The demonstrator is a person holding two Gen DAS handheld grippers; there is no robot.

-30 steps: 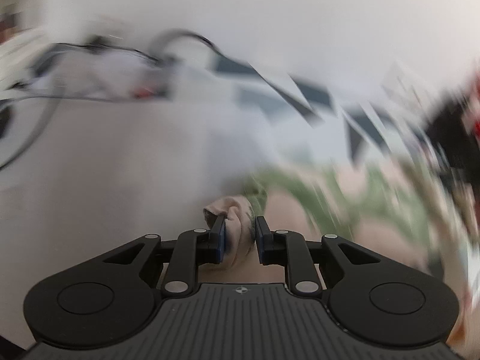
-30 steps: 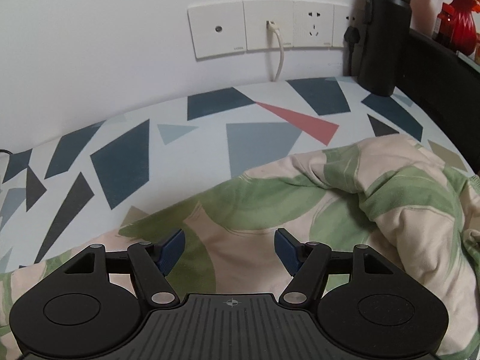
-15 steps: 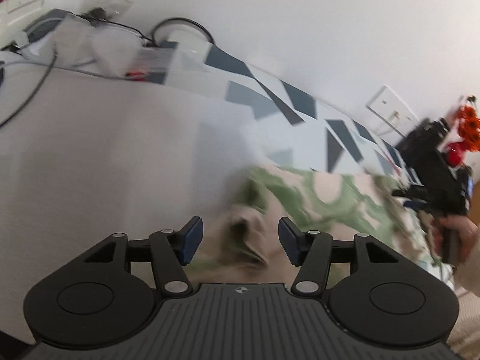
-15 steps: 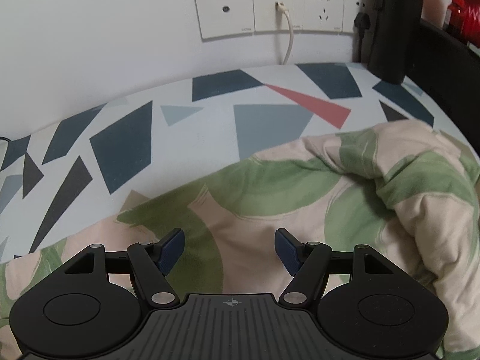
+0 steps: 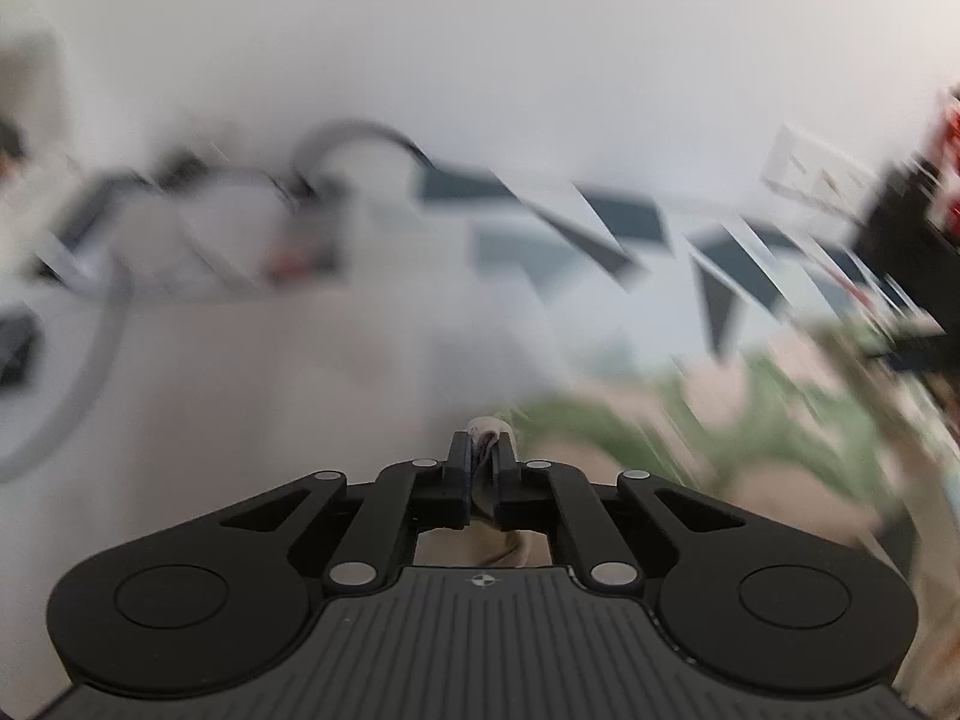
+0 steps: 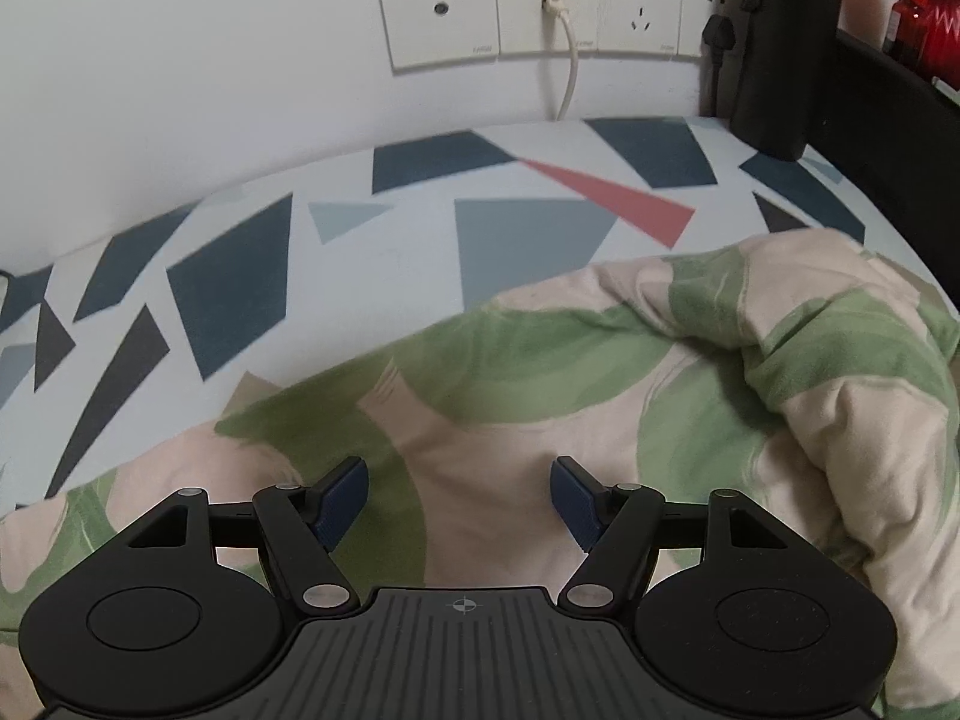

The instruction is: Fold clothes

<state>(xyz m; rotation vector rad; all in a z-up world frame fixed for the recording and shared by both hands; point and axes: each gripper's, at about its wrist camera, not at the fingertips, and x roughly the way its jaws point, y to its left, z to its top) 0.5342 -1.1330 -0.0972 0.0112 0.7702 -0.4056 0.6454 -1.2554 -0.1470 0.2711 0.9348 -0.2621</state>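
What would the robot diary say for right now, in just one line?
left hand-held gripper: shut on garment edge | right hand-held gripper: open above garment | fold: not done

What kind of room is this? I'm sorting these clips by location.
Probably a bedroom at home: a patterned sheet runs up to a wall with outlets, a leaf-print garment lies on it, and a dark bottle stands in the corner.
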